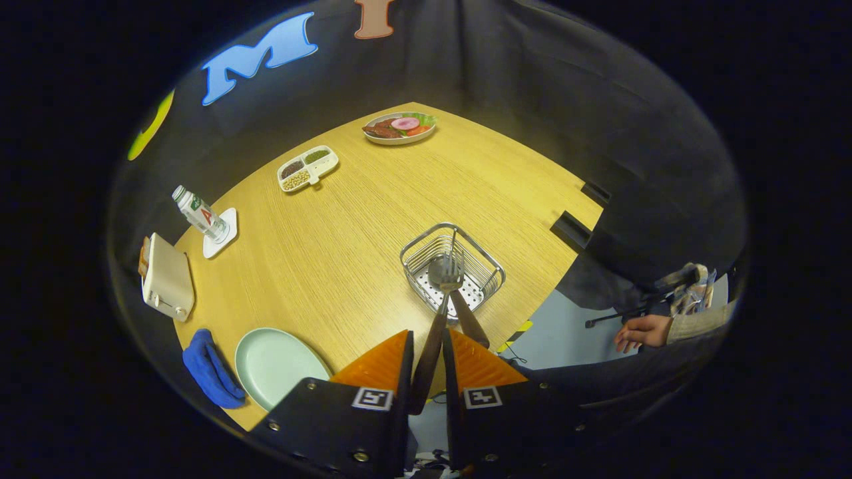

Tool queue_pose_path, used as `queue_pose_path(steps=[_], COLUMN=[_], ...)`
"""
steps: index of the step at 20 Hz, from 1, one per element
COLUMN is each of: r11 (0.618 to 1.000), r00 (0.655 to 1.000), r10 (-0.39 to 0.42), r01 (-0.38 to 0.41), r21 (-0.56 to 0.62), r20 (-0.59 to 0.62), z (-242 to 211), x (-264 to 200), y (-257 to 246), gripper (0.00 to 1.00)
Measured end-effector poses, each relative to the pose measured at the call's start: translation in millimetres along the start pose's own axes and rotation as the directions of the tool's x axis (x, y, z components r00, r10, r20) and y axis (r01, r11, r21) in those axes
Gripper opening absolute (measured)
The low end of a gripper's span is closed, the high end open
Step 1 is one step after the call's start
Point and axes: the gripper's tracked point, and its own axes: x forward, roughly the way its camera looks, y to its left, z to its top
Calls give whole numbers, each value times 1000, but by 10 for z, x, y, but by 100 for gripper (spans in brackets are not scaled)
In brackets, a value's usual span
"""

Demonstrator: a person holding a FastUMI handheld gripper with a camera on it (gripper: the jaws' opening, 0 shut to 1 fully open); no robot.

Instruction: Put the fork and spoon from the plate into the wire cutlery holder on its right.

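Tabletop of pale wood grain (pixel 373 219) carried everything, and the square wire cutlery holder (pixel 452 269) sat right of the round pale-green plate (pixel 273 364), which lay bare. Gripper (pixel 426 372) hung above the holder, fingers pressed together on a dark-handled metal fork (pixel 444 286), its tines reaching over the basket's open top, apparently lined up for a drop. A second dark handle (pixel 470 322) already leaned out of the holder, probably the spoon, its bowl hidden behind the fork.
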Motion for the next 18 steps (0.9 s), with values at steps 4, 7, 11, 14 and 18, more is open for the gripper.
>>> queue_pose_path(steps=[4,7,11,14,18], r11=[999,995,990,987,983], r00=[999,998,993,988,981], r10=[-1,17,29,40,42], r01=[3,-10,-12,-14,-7], r21=[-53,-99,-144,-163,-183], r20=[34,67,113,153,190], z=[57,129,276,410,538], x=[-73,-143,-274,-373,-464], y=[47,114,165,212,244], gripper=[41,41,41,41,41])
